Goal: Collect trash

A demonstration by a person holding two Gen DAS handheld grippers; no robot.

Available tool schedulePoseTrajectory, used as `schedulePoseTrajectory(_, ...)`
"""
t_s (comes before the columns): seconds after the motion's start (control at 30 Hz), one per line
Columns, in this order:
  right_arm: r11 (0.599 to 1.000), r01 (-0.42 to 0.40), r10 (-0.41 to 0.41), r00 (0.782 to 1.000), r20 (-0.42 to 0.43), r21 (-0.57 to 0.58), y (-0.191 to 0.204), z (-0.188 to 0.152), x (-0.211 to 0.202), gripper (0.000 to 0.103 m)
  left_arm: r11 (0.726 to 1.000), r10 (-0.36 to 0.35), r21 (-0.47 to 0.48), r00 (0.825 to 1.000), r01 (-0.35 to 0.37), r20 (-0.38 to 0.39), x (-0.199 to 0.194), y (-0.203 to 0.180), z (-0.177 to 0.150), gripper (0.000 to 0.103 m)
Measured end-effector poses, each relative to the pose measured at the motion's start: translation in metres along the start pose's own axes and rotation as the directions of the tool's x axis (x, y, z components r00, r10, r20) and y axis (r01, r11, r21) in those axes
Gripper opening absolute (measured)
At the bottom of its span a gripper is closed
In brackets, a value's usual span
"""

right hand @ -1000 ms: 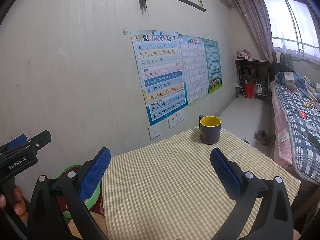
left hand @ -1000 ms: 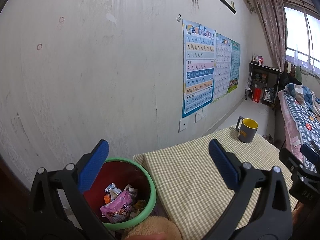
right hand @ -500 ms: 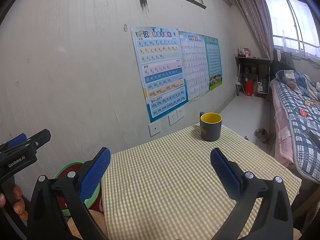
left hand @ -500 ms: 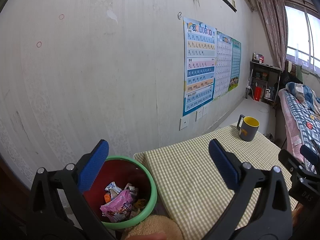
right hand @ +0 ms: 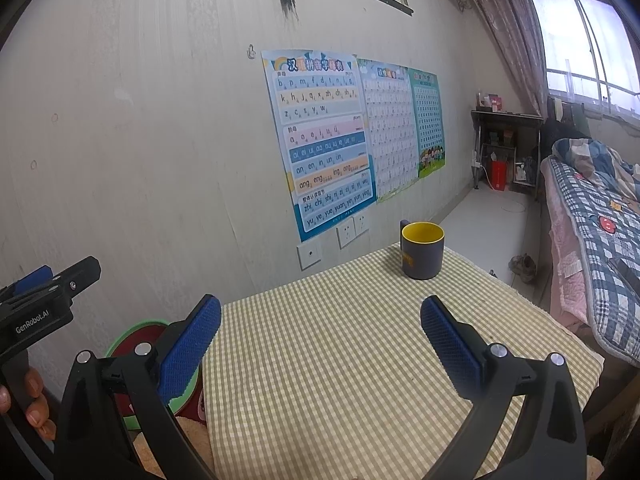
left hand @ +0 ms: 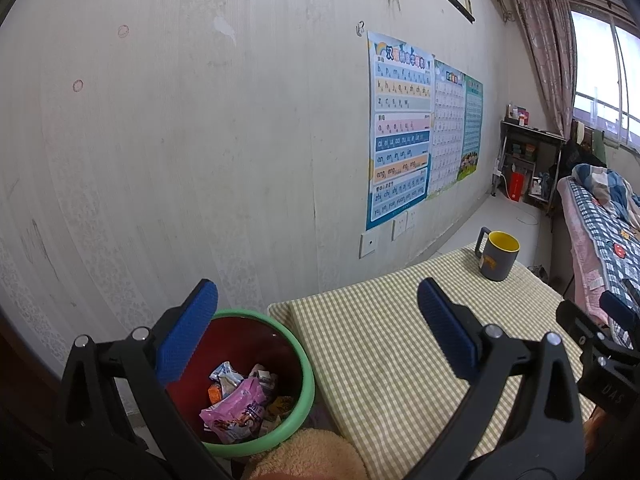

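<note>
We hold two grippers side by side, both facing a pale wall; our left gripper (left hand: 316, 336) has its blue-padded fingers (left hand: 186, 340) spread wide with nothing between them; our right gripper (right hand: 320, 344) is spread just as wide and is also empty.

Below and just inside the left finger of the left gripper stands a bin (left hand: 304, 364) with a green rim and red inside; the trash (left hand: 240, 404) lies at its bottom, a pink wrapper on top of a few smaller packets; a tan fuzzy fabric (left hand: 308, 456) sits at the bin's near edge.

Between and beyond the fingers of both grippers stretches a table (right hand: 340, 344) covered in a yellow-green checked cloth, just beside the bin; its cloth is bare but for a mug (right hand: 422, 255), grey with a yellow inside, standing upright at the far end, beyond the right finger of each gripper.

In the right wrist view the bin shows only partly, behind the left finger; the left gripper enters from the left edge, with fingertips of a hand (right hand: 34, 404) wrapped around its handle.

On the wall ahead hang posters (right hand: 324, 140) of letters; far to the right lies a bed (right hand: 600, 240) with a checked quilt.
</note>
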State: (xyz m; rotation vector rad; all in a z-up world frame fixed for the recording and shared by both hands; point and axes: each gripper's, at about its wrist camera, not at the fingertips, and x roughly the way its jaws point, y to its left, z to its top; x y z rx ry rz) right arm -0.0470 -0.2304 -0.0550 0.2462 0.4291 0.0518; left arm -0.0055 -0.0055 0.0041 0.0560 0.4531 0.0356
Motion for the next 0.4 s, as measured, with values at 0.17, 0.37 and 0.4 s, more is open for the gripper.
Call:
schedulePoseTrajectory(0.17,1.0,0.014,-0.014,0.999,-0.042,0.015,-0.009,-0.007,0.01,0.096,0.999,-0.031,0.018,0.999,0.031,-0.04,0.015,-0.012,-0.01,0.098)
schedulePoseTrajectory(0.37,0.993,0.114,-0.106,0.977,-0.184,0.035,-0.046,-0.028,0.055,0.096,0.993,-0.117,0.004,0.967,0.122,-0.225,0.08,-0.057,-0.051,0.098)
schedulePoseTrajectory(0.4,0.989,0.138,-0.125,0.97,-0.207,0.051,-0.058,-0.033,0.069,0.096,0.99,-0.133,0.001,0.956,0.138,-0.26,0.094,-0.069,-0.06,0.098)
